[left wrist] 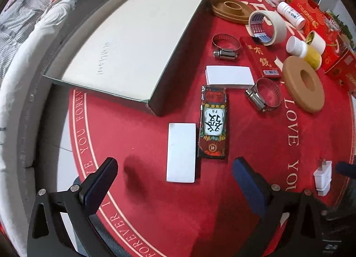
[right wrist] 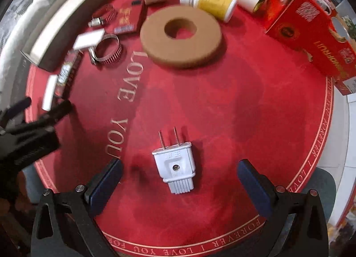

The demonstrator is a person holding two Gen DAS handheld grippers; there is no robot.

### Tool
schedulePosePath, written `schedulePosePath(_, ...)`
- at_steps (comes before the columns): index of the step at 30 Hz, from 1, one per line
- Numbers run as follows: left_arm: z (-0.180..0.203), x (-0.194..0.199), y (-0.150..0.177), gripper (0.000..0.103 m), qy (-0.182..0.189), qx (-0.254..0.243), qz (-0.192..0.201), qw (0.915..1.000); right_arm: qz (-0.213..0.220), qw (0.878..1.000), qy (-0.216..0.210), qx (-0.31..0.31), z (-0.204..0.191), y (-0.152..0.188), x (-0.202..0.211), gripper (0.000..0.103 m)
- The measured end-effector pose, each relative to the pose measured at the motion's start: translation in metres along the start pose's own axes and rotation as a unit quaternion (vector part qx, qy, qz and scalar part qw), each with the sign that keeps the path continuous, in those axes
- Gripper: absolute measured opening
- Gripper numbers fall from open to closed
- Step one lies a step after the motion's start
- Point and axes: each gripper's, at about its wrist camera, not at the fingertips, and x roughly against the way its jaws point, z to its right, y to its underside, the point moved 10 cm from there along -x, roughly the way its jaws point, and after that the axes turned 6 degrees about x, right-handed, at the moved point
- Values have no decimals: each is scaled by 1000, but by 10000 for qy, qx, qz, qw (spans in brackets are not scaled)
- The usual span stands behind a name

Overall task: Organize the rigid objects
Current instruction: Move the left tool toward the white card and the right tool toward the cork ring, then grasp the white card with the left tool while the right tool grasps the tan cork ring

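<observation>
My left gripper (left wrist: 175, 168) is open and empty above the red mat, with a flat white box (left wrist: 181, 152) lying between its fingers, just ahead. A patterned red card pack (left wrist: 213, 123) lies beside it. An open empty white-lined box (left wrist: 129, 41) sits at the left. My right gripper (right wrist: 180, 168) is open, with a white two-prong plug (right wrist: 174, 165) lying on the mat between its fingers, prongs pointing away. The plug also shows in the left wrist view (left wrist: 322, 174). The left gripper shows blurred in the right wrist view (right wrist: 44, 105).
On the mat lie two metal hose clamps (left wrist: 225, 45) (left wrist: 264, 95), a white card box (left wrist: 229, 75), a red slim box (left wrist: 259, 56), a cork ring (left wrist: 304, 83), tape rolls (left wrist: 267, 26), bottles (left wrist: 302, 51) and red cartons (right wrist: 311, 41). The table edge is at the left.
</observation>
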Motion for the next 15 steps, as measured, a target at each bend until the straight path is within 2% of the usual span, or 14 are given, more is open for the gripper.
schedulePosePath(1, -6, 0, 14, 103, 174, 27, -224, 9996, -43, 10000, 9, 16, 2, 2, -5, 103)
schedulePosePath(5, -20, -4, 27, 103, 521, 201, -503, 9972, 102, 9998, 88, 113, 4, 2, -24, 103)
schedulePosePath(15, -20, -10, 27, 103, 648, 38, -419, 9970, -27, 9994, 287, 174, 13, 12, -14, 103)
